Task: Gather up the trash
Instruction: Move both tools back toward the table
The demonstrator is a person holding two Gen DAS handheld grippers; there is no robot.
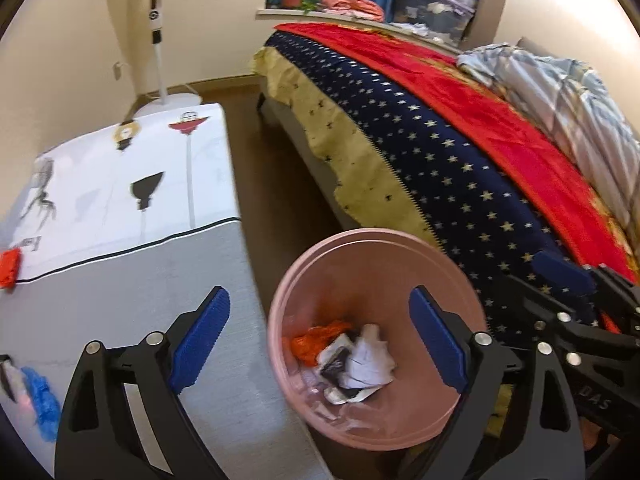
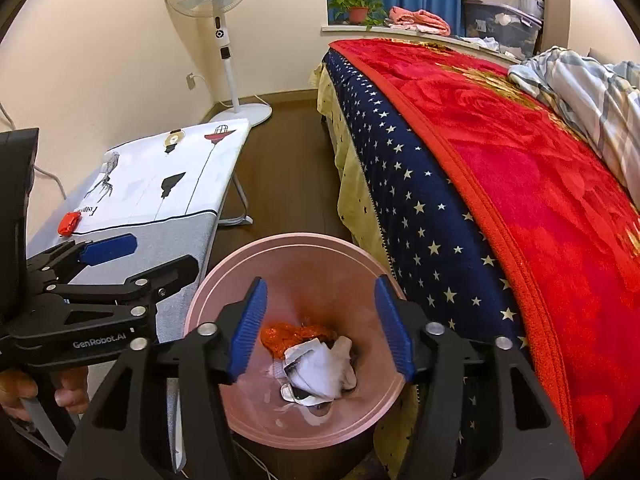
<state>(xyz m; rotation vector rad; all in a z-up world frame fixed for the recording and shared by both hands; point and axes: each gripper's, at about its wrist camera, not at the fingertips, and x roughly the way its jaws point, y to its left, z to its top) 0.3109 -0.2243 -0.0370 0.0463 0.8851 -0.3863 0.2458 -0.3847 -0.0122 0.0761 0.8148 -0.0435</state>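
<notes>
A pink trash bin (image 1: 320,252) (image 2: 280,246) stands on the floor between the table and the bed. Inside lie crumpled white paper (image 1: 370,360) (image 2: 324,372), an orange wrapper (image 1: 318,338) (image 2: 288,336) and other scraps. My left gripper (image 1: 320,340) is open and empty above the bin's left side. My right gripper (image 2: 322,326) is open and empty right above the bin. A red wrapper (image 1: 9,266) (image 2: 69,222) lies on the table (image 1: 120,184) (image 2: 168,184). A blue crumpled piece (image 1: 42,402) lies at the table's near left corner.
A bed (image 1: 460,132) (image 2: 520,184) with a red and starry blue blanket fills the right side. A standing fan (image 1: 158,36) (image 2: 224,28) is by the far wall. A potted plant (image 2: 358,6) sits on the sill. Brown floor runs between table and bed.
</notes>
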